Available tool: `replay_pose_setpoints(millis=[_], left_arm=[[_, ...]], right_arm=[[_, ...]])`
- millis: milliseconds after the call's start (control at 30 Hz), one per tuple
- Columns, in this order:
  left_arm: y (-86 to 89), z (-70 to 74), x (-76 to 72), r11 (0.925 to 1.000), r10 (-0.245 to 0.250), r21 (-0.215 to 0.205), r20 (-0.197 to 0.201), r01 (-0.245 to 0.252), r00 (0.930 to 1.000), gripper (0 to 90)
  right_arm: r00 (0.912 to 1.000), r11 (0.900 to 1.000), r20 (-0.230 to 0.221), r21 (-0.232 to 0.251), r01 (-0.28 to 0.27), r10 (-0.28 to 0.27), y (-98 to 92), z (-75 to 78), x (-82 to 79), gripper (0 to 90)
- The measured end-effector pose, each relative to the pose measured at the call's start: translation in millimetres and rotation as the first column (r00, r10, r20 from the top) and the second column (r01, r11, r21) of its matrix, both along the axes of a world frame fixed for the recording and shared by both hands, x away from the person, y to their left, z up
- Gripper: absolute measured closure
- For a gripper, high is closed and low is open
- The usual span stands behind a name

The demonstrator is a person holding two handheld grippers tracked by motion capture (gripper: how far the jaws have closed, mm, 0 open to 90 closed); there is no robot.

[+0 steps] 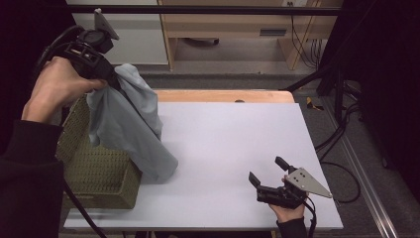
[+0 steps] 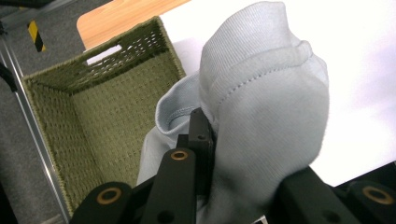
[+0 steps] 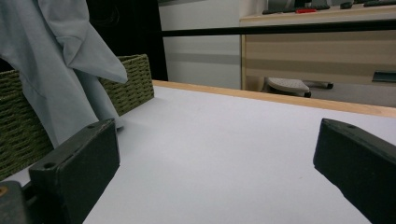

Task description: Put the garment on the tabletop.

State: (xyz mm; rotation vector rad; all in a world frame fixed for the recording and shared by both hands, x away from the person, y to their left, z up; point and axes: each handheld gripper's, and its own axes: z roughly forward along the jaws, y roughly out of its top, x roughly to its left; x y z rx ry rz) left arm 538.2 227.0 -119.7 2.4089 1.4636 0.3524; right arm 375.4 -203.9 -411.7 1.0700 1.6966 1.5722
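- Closest to us in the left gripper view are our own two black jaws, clamped tight on a bunched fold of the pale blue garment (image 2: 261, 116), so the left gripper (image 1: 115, 79) has a firm hold on the cloth.
- From up high we see that gripper raised above the table's left end, with the garment hanging straight down from it and its lower end resting on the white tabletop (image 1: 233, 144).
- Right under and beside the left gripper sits the green woven basket (image 1: 99, 173); the cloth drapes against its right wall on the outside, and the basket's inside looks bare in the left gripper view.
- Our right gripper (image 1: 270, 173) is low at the table's near right corner, jaws spread wide with nothing between them, just plain tabletop.
- Looking along those open jaws, we've got the garment and basket well apart from it, off at the far left.
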Motion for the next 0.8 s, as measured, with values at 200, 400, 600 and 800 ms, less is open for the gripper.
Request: replay_pose_setpoints(millis=[200, 400, 600, 800], left_arm=[[-21.9, 0.7, -2.0, 0.9981, -0.060, 0.018, 0.006, 0.059, 0.9982, 78.0], [-43.2, 1.6, -5.0, 0.9931, -0.117, 0.009, 0.010, 0.117, 0.9930, 78.1], [-63.5, 2.1, -8.6, 0.9865, -0.164, 0.003, 0.023, 0.164, 0.9862, 78.1], [-87.1, 1.3, -12.1, 0.9755, -0.220, 0.019, 0.022, 0.219, 0.9754, 78.1]], right_arm=[[1.0000, 1.000, 0.003, -0.003, 0.004, -0.004, -1.3, 0.8, -1.0, 0.7], [1.0000, 1.000, -0.002, -0.003, 0.009, -0.009, -3.2, 0.9, -0.4, 0.7], [0.9999, 1.000, -0.008, 0.006, 0.012, -0.012, -3.7, 2.1, -1.3, 0.7], [1.0000, 1.000, 0.005, -0.006, -0.001, 0.001, -4.4, 1.0, -0.2, 0.7]])
